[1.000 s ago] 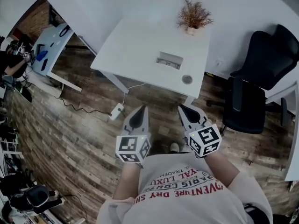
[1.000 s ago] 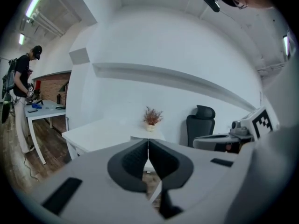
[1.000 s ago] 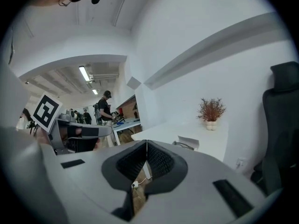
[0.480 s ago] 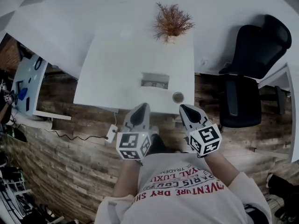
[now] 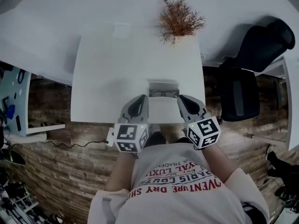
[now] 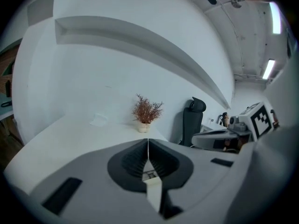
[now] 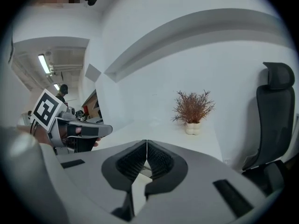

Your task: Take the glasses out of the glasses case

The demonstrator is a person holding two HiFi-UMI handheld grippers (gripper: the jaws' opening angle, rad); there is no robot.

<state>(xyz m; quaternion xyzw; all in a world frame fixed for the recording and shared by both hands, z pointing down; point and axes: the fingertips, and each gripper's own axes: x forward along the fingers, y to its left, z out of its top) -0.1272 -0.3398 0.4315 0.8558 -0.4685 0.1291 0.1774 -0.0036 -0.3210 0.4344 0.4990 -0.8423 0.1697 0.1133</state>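
Observation:
An open grey glasses case [image 5: 163,88] lies near the front edge of the white table [image 5: 112,78], with dark-framed glasses inside it. My left gripper [image 5: 141,97] hovers over the table's front edge, just left of the case, jaws shut and empty. My right gripper [image 5: 181,97] is level with it just right of the case, also shut on nothing. In the left gripper view the jaws [image 6: 148,141] meet in a thin line, and in the right gripper view [image 7: 146,142] they do the same. Neither gripper touches the case.
A dried reddish plant in a small white pot [image 5: 180,20] stands at the table's back right. A black office chair [image 5: 243,92] is beside the table on the right. A small pale object [image 5: 121,30] lies at the back. A power strip [image 5: 110,135] lies on the wood floor.
The person has walked up to the table. Both grippers, still shut, have gone from over the floor to over the table's front edge, either side of the case.

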